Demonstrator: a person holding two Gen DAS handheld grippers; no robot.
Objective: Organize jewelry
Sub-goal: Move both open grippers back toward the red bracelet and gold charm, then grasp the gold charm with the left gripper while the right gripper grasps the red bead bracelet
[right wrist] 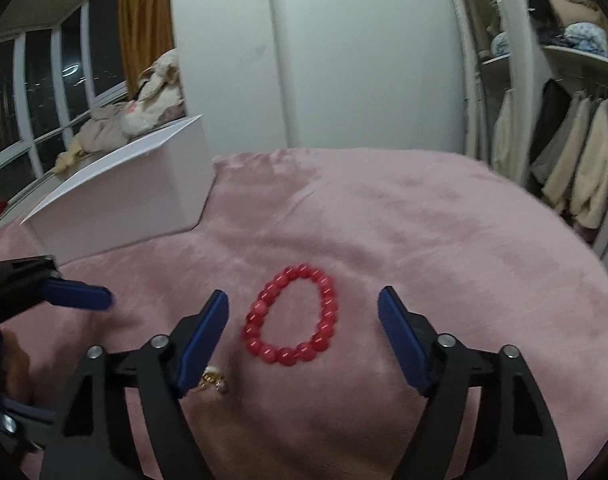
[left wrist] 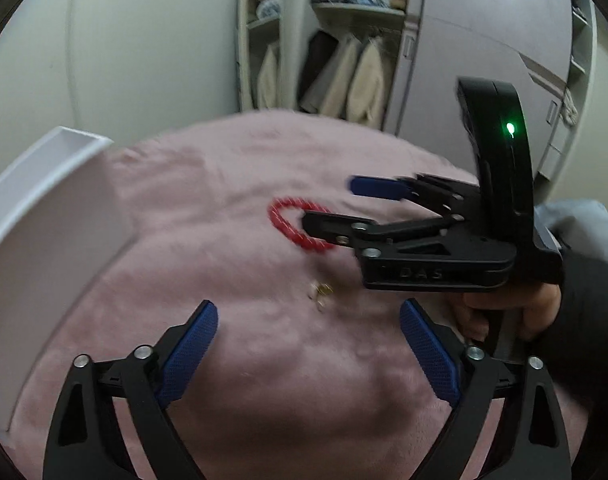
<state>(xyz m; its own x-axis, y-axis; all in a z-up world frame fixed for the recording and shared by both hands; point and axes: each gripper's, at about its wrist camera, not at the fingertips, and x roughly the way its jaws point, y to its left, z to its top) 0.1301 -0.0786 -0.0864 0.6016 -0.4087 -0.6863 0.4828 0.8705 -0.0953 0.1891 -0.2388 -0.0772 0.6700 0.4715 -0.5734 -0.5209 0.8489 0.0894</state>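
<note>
A: Where is the bracelet?

B: The red bead bracelet lies flat on the pink blanket, directly between the two spread fingers of the right claw. Nothing is gripped there; the fingers stand wide apart, one on each side of the loop.

A: Which way does it run?

B: It is a slightly egg-shaped ring. In the right wrist view its long axis tilts from the near left up toward the far right.

A: And the other claw?

B: The left claw is also spread open and holds nothing. Ahead of it, a little toward the right, sits a small gold piece, too blurred to name. In the right wrist view it lies just beside the right claw's left finger.

A: Anything else?

B: A white box rests on the blanket, well apart from the bracelet.
</note>
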